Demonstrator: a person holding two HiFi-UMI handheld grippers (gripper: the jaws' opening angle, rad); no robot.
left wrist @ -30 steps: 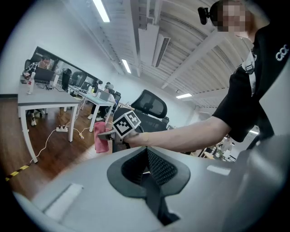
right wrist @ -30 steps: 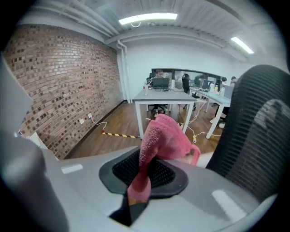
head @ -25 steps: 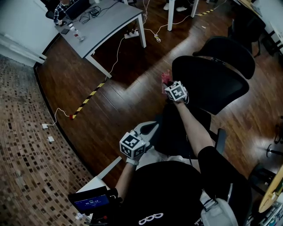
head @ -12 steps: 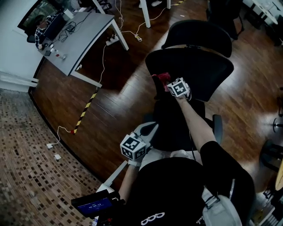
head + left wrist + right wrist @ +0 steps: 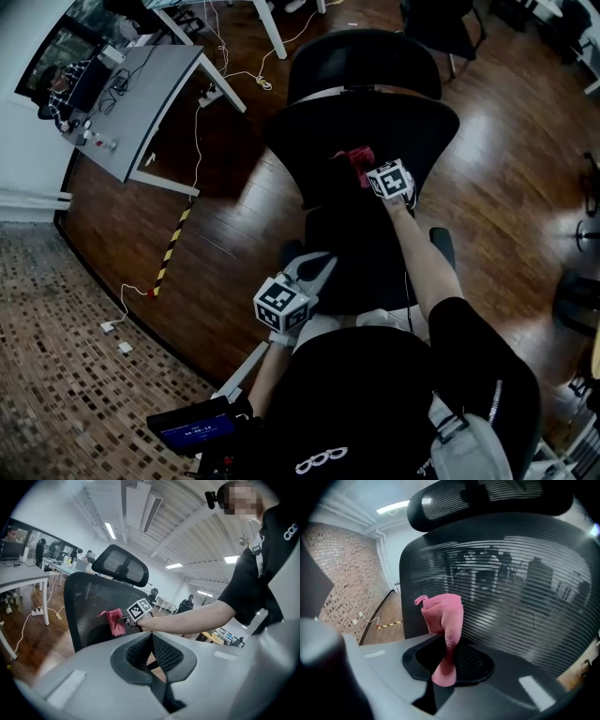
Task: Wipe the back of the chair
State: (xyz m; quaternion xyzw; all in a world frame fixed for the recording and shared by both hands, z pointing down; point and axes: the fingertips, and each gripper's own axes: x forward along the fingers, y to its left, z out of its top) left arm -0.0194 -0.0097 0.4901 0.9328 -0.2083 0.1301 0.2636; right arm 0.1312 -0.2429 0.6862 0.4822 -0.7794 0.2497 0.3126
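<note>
Over wood floor point(image 5: 511, 150), right claw point(image 5: 369, 172) pinching pink cloth point(image 5: 443, 613) by mesh chair back point(image 5: 515, 597), left claw point(image 5: 151, 639) closed, empty

There's the person's black short-sleeved top point(image 5: 375, 403), with white lettering point(image 5: 319, 462) across the chest and a grey strap point(image 5: 255, 548) with a buckle running over the shoulder. The left gripper point(image 5: 319, 265) has a smooth pale grey shell and black ribbed pads point(image 5: 164, 653). The right gripper point(image 5: 367, 169) has the same grey build. Each carries a white cube point(image 5: 281, 305) printed with black square markers.

Head view steeply downward; both gripper views near shared chair back point(image 5: 323, 131)
</note>
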